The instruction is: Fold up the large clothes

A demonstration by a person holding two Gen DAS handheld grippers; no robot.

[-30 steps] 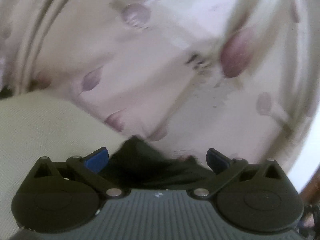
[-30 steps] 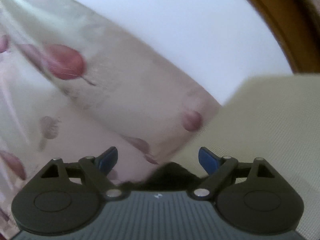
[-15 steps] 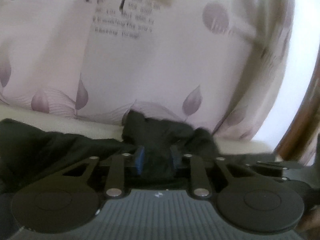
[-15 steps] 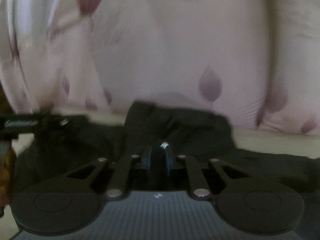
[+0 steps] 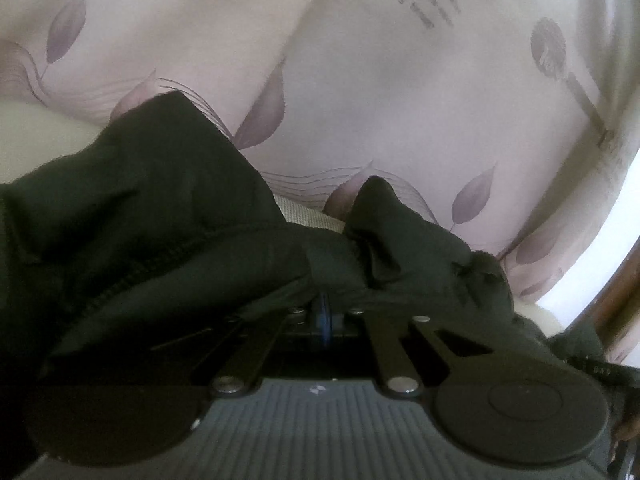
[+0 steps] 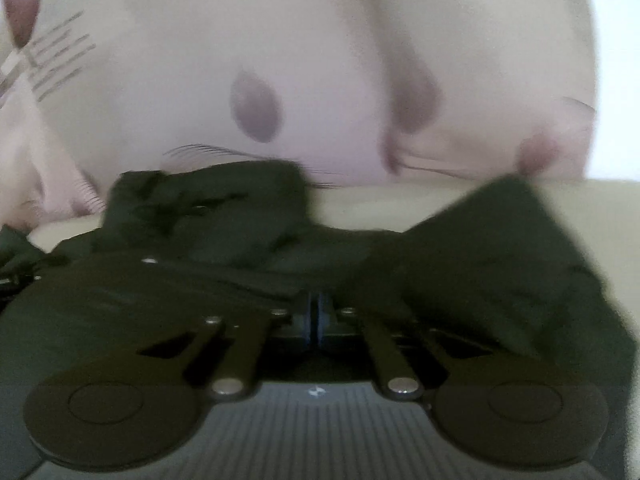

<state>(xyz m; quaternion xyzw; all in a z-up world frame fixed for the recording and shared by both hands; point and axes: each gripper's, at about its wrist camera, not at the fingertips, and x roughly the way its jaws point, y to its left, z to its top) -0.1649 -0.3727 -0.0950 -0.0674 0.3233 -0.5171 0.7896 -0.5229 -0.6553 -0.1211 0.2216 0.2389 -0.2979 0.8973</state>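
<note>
A large black garment [image 5: 152, 216] fills the lower half of the left wrist view, bunched in folds over the fingers. My left gripper [image 5: 325, 312] is shut on a fold of it; only a sliver of the blue pads shows. In the right wrist view the same black garment [image 6: 480, 248] lies crumpled in front of and over the fingers. My right gripper [image 6: 314, 316] is shut on its cloth, the blue pads pressed together. The garment rests on a cream textured surface [image 6: 360, 204].
A pale pink curtain with purple leaf prints and printed text [image 5: 380, 92] hangs right behind the garment, also in the right wrist view [image 6: 320, 60]. A brown wooden frame [image 5: 616, 300] and bright white light stand at the right edge.
One second ago both grippers were open over the cloth. They closed on the black garment half a second ago and have since lifted and pulled it, so more cloth is bunched before the cameras.
</note>
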